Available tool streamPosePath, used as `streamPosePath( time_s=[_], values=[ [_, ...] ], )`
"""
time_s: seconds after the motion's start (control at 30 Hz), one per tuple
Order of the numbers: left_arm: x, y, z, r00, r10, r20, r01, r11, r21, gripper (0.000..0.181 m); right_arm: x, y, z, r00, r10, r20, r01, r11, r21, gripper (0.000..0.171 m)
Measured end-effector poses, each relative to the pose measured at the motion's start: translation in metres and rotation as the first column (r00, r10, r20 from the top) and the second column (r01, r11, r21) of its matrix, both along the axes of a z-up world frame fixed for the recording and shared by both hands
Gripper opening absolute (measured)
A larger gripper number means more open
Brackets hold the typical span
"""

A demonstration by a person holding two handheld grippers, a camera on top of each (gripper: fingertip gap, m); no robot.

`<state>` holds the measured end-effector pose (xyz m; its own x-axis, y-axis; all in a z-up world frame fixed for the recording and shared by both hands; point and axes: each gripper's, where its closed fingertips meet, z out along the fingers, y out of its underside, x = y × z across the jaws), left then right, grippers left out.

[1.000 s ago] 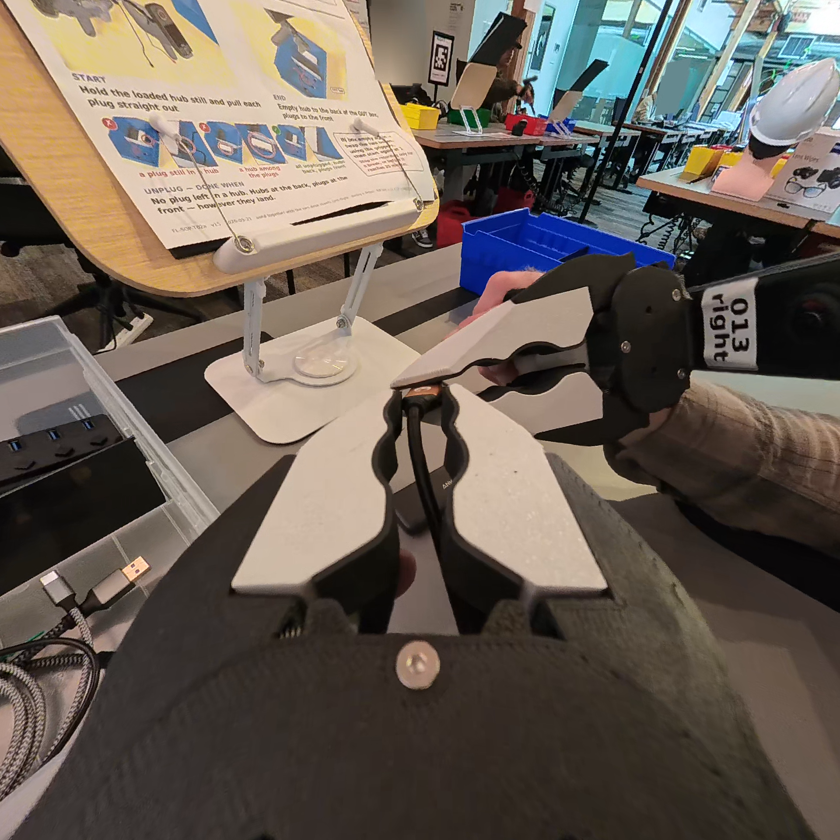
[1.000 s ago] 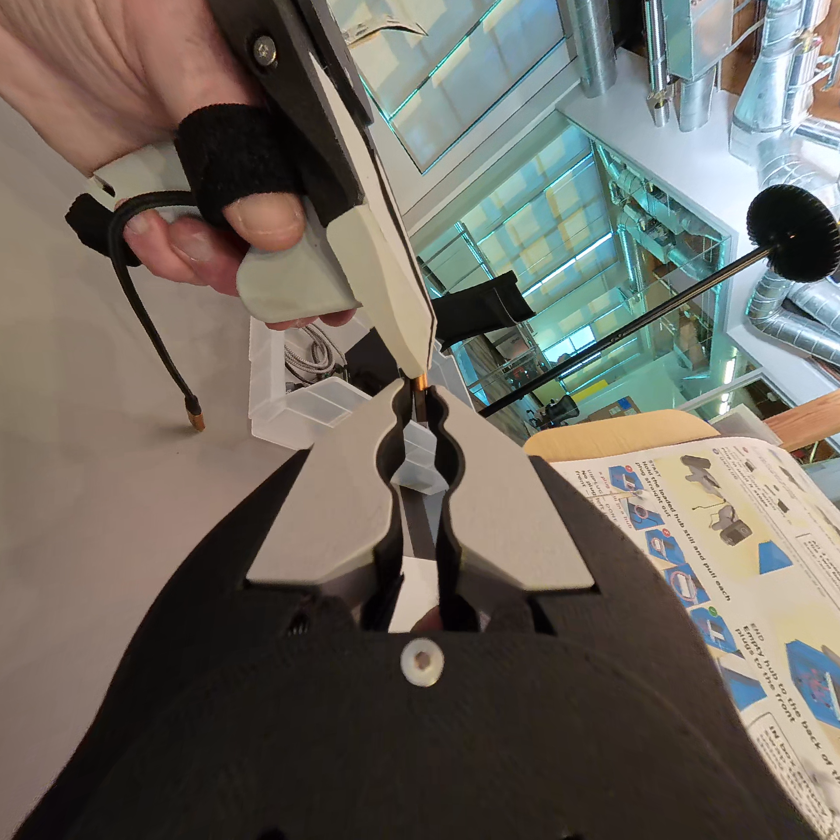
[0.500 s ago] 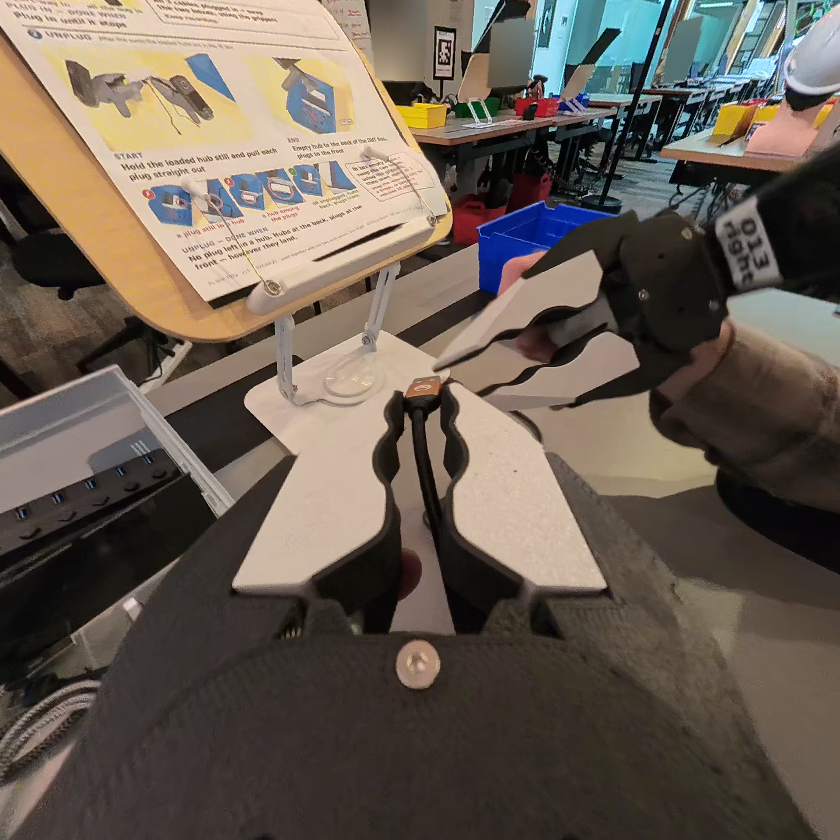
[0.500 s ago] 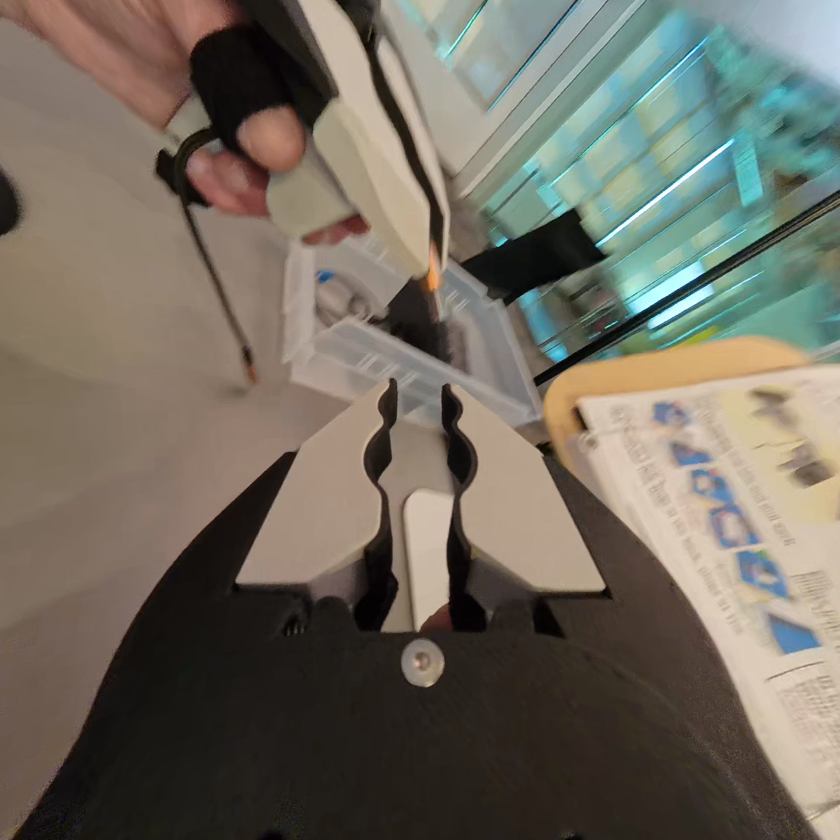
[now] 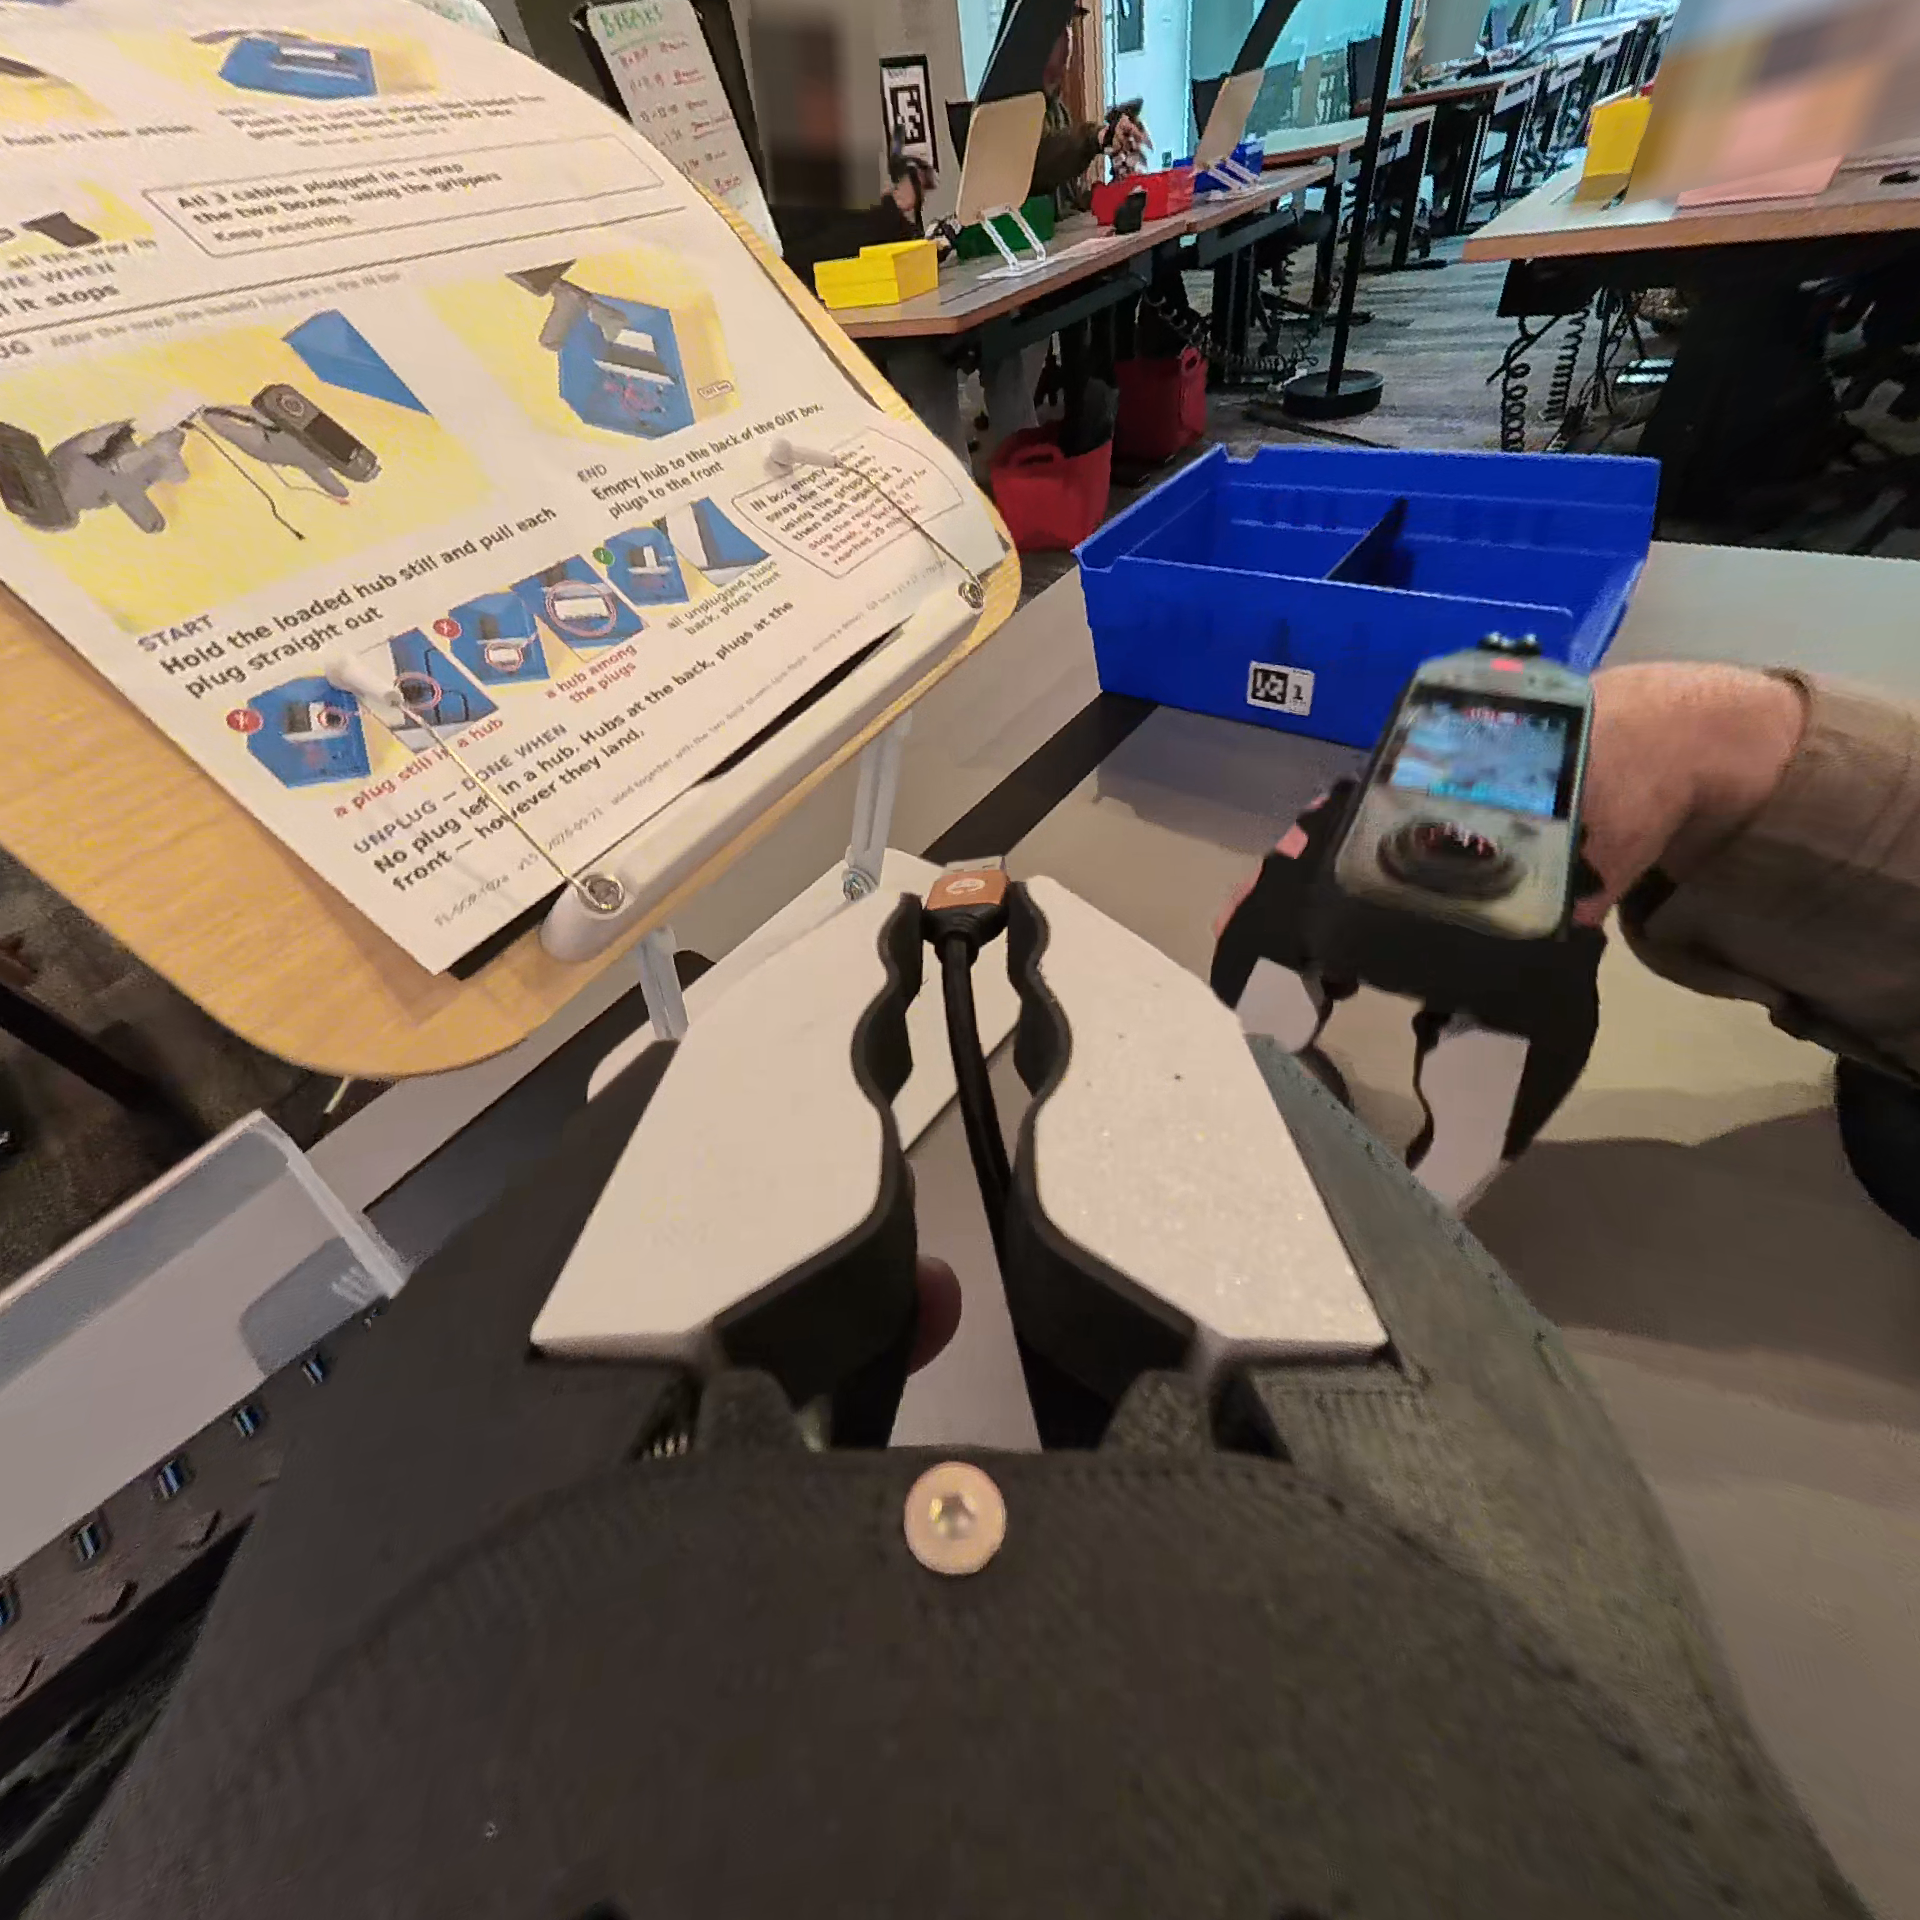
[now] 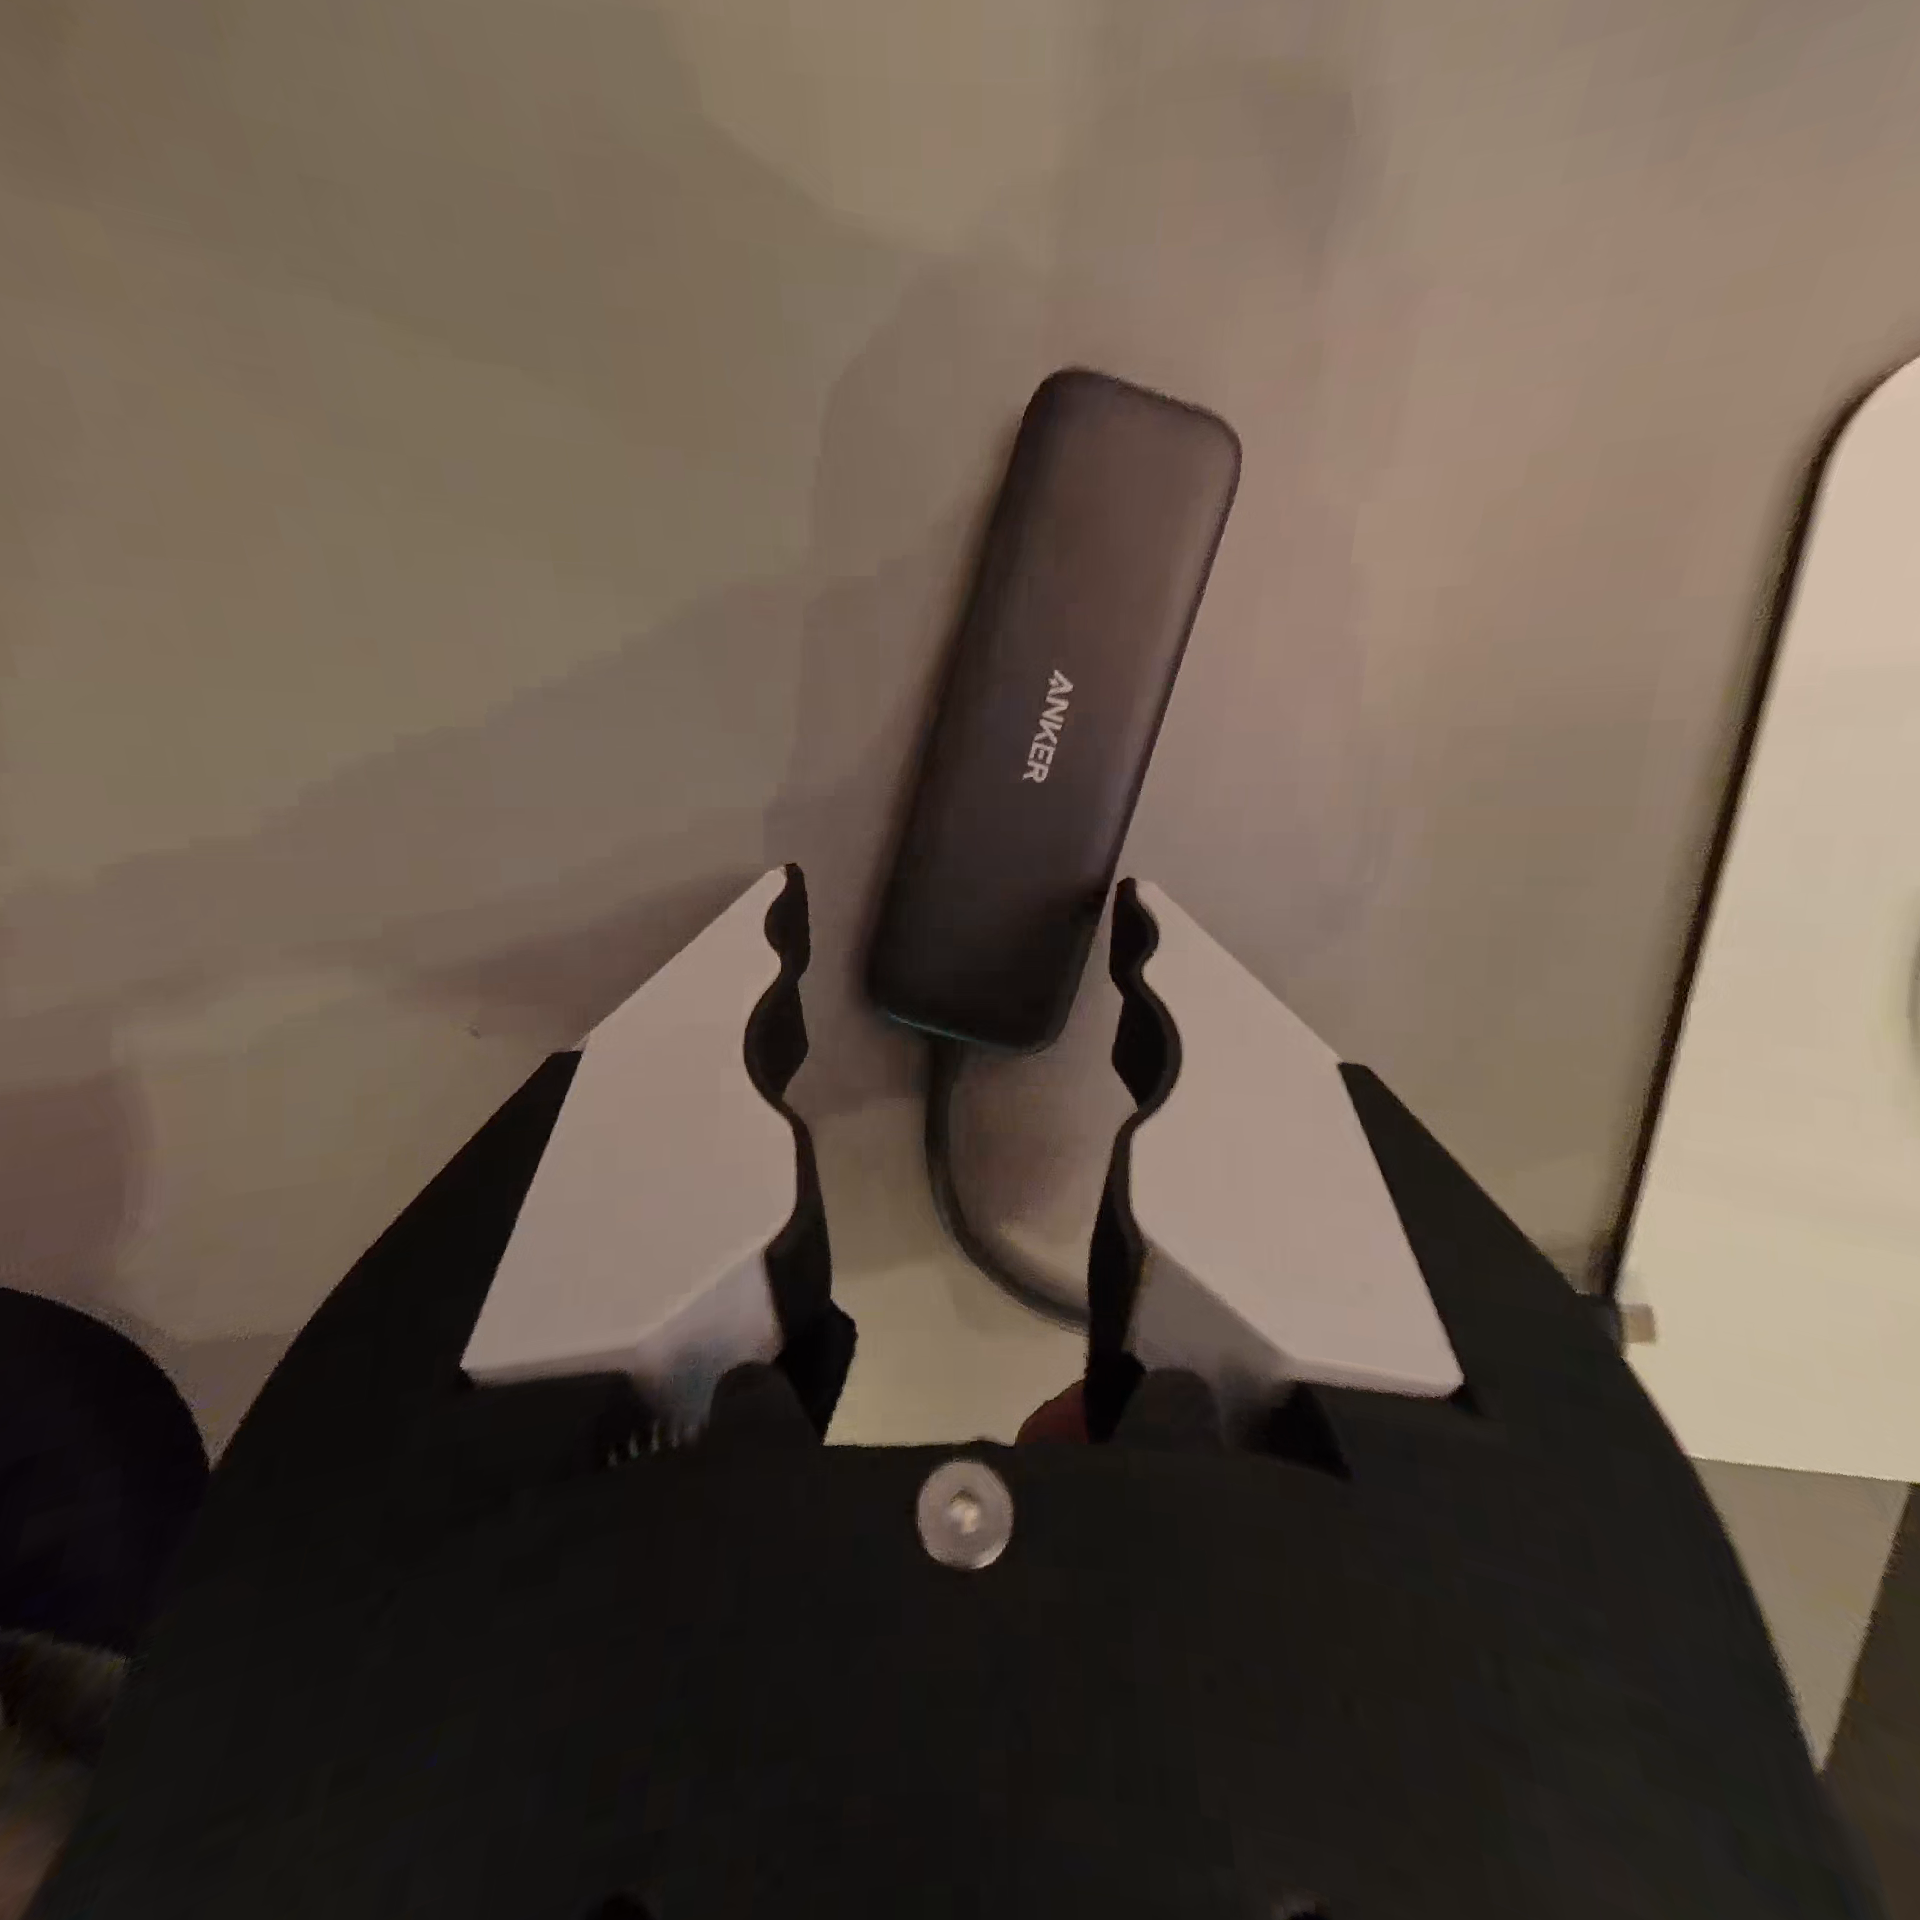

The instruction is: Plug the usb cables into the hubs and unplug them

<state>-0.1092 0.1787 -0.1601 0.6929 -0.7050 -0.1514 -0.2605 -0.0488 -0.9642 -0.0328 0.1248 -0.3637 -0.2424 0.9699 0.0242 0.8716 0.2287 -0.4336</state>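
Our left gripper [image 5: 964, 906] has its jaws clenched on the orange-tipped USB plug [image 5: 966, 891]; our right gripper [image 6: 958, 902] hangs, jaws released, above the dark hub [image 6: 1060, 707] on the tabletop [image 6: 416, 520].

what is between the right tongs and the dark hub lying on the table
Nothing visible. The right tongs hang open directly over the near end of the flat dark grey oblong hub, which lies bare on the pale grey table, its own thin cable trailing back between the fingers.

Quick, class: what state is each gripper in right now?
Left gripper: shut on the USB cable.
Right gripper: open, empty, above the dark hub.
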Motion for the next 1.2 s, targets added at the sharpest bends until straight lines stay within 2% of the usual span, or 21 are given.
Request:
streamPosePath(
  time_s=[0.13,0.2,0.3,0.47,0.57,0.7,0.87,1.03,1.2],
  values=[
    [0.008,0.016,0.002,1.0,0.004,-0.012,-0.004,0.999,0.034,0.016,-0.003,0.002,-0.008,0.999,-0.028,0.018,0.029,0.999,-0.018,0.052],
    [0.011,0.022,0.004,1.0,0.006,-0.009,-0.006,0.999,0.051,0.015,-0.004,0.004,-0.007,0.999,-0.039,0.017,0.039,0.999,-0.019,0.042],
    [0.013,0.029,0.007,1.0,0.015,-0.009,-0.014,0.997,0.08,0.015,-0.005,0.006,-0.007,0.999,-0.036,0.0,0.036,0.999,-0.031,0.041],
    [0.004,0.034,0.001,0.999,0.04,-0.014,-0.038,0.995,0.095,0.015,-0.009,0.016,-0.004,0.992,-0.094,-0.08,0.088,0.993,-0.073,0.041],
    [-0.002,0.036,-0.01,0.995,0.064,-0.074,-0.056,0.993,0.099,0.015,-0.012,0.029,0.007,0.971,-0.174,-0.163,0.156,0.981,-0.115,0.041],
    [-0.003,0.035,-0.018,0.992,0.072,-0.106,-0.061,0.993,0.105,0.015,-0.011,0.053,0.03,0.902,-0.325,-0.286,0.278,0.941,-0.192,0.041],
    [0.011,0.034,-0.022,0.99,0.068,-0.123,-0.05,0.988,0.146,0.015,0.002,0.085,0.056,0.771,-0.505,-0.388,0.414,0.861,-0.297,0.041],
    [0.034,0.037,-0.045,0.964,0.076,-0.254,-0.031,0.984,0.177,0.016,0.018,0.109,0.072,0.652,-0.619,-0.438,0.503,0.785,-0.362,0.041],
    [0.053,0.04,-0.068,0.94,0.086,-0.33,-0.025,0.982,0.186,0.016,0.025,0.115,0.077,0.632,-0.635,-0.444,0.53,0.772,-0.351,0.04]
  ],
)
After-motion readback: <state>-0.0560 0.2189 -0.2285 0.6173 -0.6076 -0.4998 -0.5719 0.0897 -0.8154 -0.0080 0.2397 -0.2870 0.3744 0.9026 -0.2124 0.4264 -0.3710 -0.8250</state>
